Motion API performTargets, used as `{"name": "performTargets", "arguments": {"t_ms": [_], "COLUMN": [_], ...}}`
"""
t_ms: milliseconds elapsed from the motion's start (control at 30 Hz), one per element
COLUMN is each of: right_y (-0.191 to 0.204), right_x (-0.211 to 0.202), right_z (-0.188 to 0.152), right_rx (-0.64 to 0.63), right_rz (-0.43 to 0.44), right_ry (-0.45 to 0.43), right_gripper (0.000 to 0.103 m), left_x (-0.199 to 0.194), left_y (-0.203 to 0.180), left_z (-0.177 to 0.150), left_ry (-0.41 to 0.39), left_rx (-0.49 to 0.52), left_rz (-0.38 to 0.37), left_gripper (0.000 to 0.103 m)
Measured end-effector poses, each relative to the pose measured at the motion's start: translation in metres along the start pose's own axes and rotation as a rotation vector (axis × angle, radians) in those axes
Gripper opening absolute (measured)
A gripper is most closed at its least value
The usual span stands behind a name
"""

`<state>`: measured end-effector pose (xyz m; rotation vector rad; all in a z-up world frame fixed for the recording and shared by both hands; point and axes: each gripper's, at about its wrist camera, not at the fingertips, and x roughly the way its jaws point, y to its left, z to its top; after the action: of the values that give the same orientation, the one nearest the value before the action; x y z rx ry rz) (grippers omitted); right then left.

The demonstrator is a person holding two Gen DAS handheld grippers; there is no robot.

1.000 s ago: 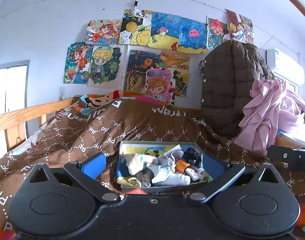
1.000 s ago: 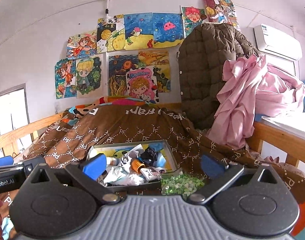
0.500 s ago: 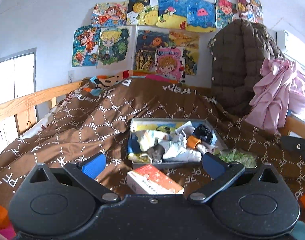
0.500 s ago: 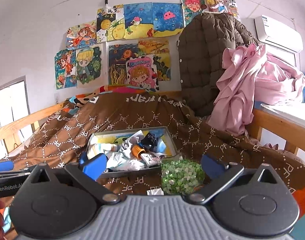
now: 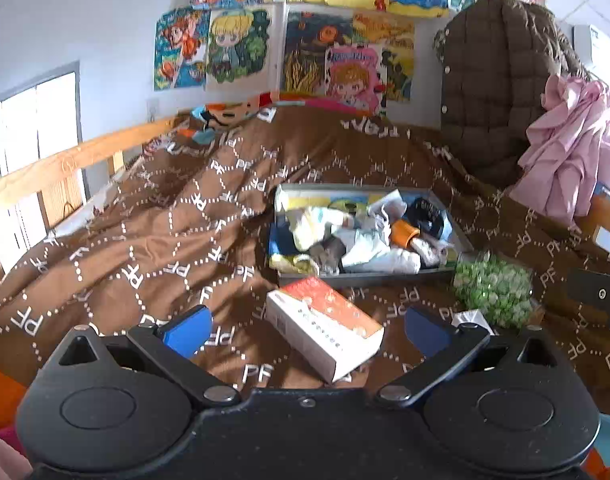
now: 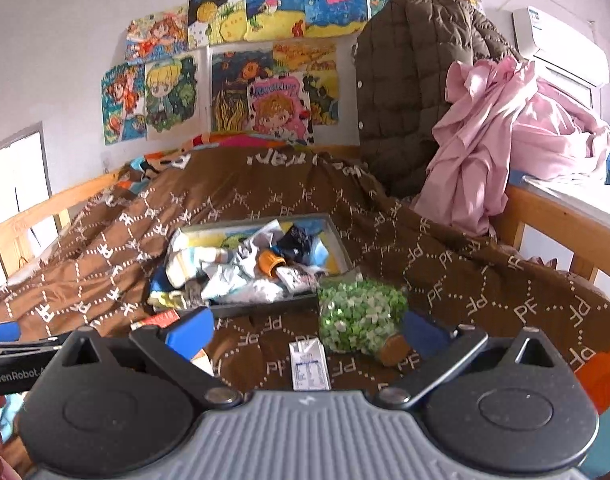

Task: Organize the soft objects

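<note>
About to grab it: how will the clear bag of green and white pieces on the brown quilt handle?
The clear bag of green and white pieces looks lumpy, so it will probably sag and shift when lifted. Its shiny film may slip between the open right gripper fingers.

I see a pale wall (image 6: 65, 60) ahead, papered with bright cartoon drawings (image 6: 241, 76) taped up in a loose cluster. Below it sits a bed with a wooden rail (image 5: 77, 156) along its left side and another wooden rail (image 6: 553, 216) on the right, covered by a brown quilt (image 5: 153, 248) printed with white lettering. A quilted brown jacket (image 6: 417, 80) hangs at the head end, with pink fabric (image 6: 505, 128) heaped beside it. An air conditioner (image 6: 561, 48) is mounted high on the right. Daylight comes through a window (image 5: 33, 128) at left.
</note>
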<state>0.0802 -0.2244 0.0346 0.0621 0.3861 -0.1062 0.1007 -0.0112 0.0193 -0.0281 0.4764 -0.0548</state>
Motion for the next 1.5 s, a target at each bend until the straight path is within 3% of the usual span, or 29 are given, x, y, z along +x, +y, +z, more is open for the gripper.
{"name": "performTargets", "arguments": {"t_ms": [333, 800, 1000, 1500], "right_y": [0.007, -0.003, -0.008, 0.0], "right_x": [0.009, 0.04, 0.046, 0.054], "right_z": [-0.007, -0.022, -0.027, -0.031], "right_rx": [-0.037, 0.021, 0.065, 0.003], "right_rz": [-0.003, -0.031, -0.039, -0.074], "right_ry": [0.057, 0.184, 0.182, 0.143], "right_gripper": [0.103, 0.103, 0.103, 0.103], "left_x": [0.011, 0.028, 0.033, 0.045], "left_y": [0.003, -0.009, -0.005, -0.009], "left_z": [-0.005, -0.015, -0.016, -0.021], "left_ry": [0.071, 0.145, 0.125, 0.069], "left_rx": [-0.029, 0.056, 0.002, -0.001], "left_rz": [0.019, 0.037, 0.024, 0.082], "left_gripper": [0.102, 0.102, 0.102, 0.102]}}
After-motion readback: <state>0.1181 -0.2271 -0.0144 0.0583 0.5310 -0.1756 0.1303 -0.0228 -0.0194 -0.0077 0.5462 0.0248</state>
